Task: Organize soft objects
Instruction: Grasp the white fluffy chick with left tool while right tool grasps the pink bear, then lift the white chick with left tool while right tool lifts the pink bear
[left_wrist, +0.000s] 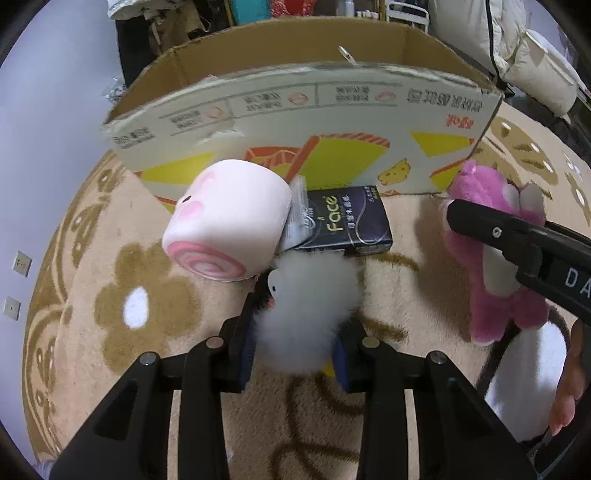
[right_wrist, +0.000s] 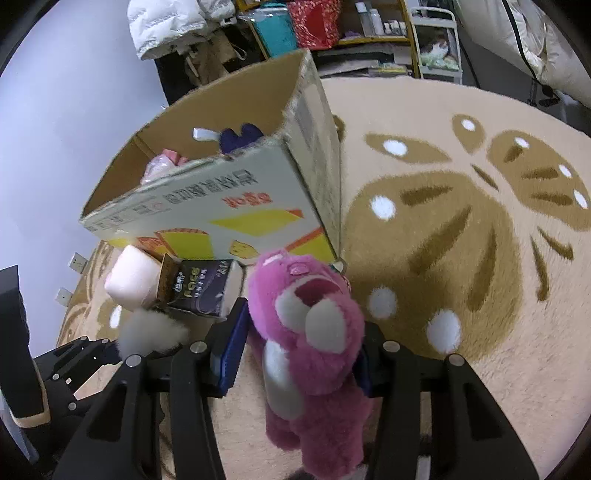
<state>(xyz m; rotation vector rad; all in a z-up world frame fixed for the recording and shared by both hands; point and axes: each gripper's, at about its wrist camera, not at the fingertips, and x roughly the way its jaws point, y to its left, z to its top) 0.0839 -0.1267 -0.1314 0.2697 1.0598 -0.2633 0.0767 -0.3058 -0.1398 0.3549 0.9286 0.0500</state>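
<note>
Gripping white fluffy toy (left_wrist: 306, 314) between blue pads (left_wrist: 245, 345) of left gripper (left_wrist: 295, 347), jaws pressed into fur on both sides, toy low over beige patterned rug (left_wrist: 110, 295). Clamping pink plush bear (right_wrist: 310, 343) in right gripper (right_wrist: 295, 354), left pad (right_wrist: 231, 354) against bear's flank, right pad mostly hidden behind fur, bear upright with face turned up toward camera. Seen from left wrist: same bear on the right with right gripper's black finger across it, bare fingers at lower right edge. Just past fluffy toy: pink swirl-roll cushion (left_wrist: 229, 221) lying on its side on rug, touching crumpled clear wrapper and dark tissue pack (left_wrist: 347, 225) marked "Face". Tissue pack flat on rug, just beside the box's front wall. Behind those: open cardboard box (left_wrist: 303, 110) standing on rug, yellow and orange print on front wall, printed text upside down. From right wrist, inside box: pink soft item (right_wrist: 162, 166) at left, dark blue item (right_wrist: 240, 136) near right corner, small white piece between them. Beyond box: cluttered shelves, white jacket, bedding at far right, too blurred for detail.
</note>
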